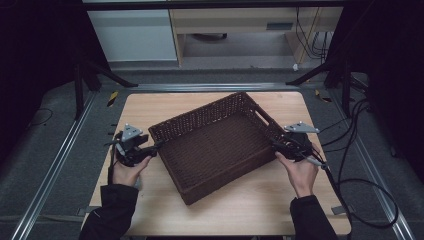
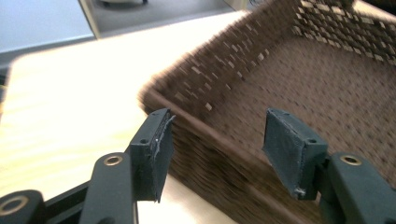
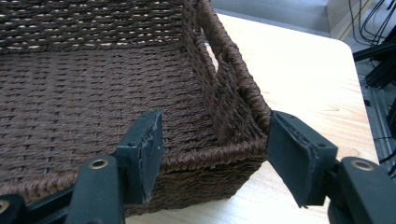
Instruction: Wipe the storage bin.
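A dark brown woven basket lies turned at an angle on the light wooden table, and its inside is empty. At the basket's left corner, my left gripper is open. In the left gripper view its jaws straddle the basket wall without pressing on it. My right gripper is open at the right corner, below the handle slot. In the right gripper view it spans that corner of the basket, with one pad over the inside and the other just outside.
Metal rails run along both sides of the table. Black cables lie on the floor to the right, and one trails from the right gripper. Stand legs and pale furniture are beyond the far edge.
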